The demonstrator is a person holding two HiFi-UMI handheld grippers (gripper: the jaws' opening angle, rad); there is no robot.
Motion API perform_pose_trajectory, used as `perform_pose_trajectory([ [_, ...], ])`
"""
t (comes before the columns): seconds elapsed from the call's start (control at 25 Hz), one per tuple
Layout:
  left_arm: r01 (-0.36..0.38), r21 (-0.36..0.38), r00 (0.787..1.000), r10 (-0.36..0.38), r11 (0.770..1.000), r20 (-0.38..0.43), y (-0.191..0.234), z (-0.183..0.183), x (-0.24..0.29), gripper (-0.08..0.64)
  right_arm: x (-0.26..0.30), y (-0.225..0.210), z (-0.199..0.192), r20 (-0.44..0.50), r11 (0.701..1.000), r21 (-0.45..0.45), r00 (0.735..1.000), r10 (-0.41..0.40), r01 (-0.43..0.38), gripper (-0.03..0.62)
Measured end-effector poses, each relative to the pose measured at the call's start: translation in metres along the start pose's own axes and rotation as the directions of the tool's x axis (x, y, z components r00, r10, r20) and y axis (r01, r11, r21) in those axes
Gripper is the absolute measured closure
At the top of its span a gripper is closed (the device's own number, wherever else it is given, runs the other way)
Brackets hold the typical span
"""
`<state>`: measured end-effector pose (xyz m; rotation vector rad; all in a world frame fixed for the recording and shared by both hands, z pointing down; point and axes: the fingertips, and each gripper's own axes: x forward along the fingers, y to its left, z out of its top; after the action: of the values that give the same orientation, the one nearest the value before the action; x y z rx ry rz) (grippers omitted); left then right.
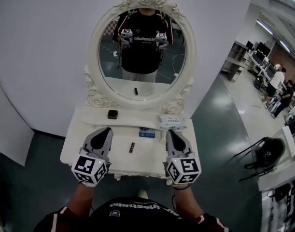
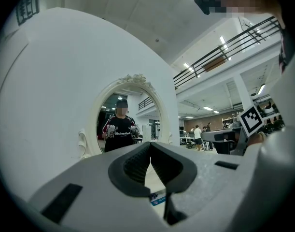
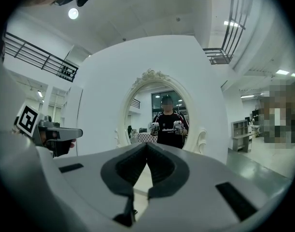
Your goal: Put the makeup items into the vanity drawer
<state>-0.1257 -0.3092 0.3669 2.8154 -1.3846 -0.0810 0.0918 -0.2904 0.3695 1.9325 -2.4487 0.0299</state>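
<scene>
In the head view a white vanity table (image 1: 72, 149) with an oval mirror (image 1: 142, 57) stands below me. A small dark lipstick-like tube (image 1: 132, 148) lies on the tabletop between my grippers. A black compact (image 1: 112, 114) and a white packet (image 1: 172, 122) sit on the raised back shelf, and a blue-labelled item (image 1: 147, 134) lies just below it. My left gripper (image 1: 107, 130) (image 2: 149, 148) and right gripper (image 1: 170, 132) (image 3: 146, 147) hover over the front of the table, each shut with nothing between the pads. No drawer shows from here.
A white wall stands behind the vanity. To the right lies an open grey-green floor with a black chair (image 1: 265, 153) and desks with people (image 1: 277, 83) farther back. The mirror reflects me holding both grippers.
</scene>
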Motion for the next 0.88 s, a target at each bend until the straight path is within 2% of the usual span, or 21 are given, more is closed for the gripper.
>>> perform_pose_trajectory([
  [0.88, 0.002, -0.004, 1.0, -0.002, 1.0, -0.016, -0.0015, -0.0063, 0.0027, 0.552, 0.0013, 0.0005, -0.0026, -0.008, 1.0, 0.013, 1.0, 0.018, -0.018, 0.592],
])
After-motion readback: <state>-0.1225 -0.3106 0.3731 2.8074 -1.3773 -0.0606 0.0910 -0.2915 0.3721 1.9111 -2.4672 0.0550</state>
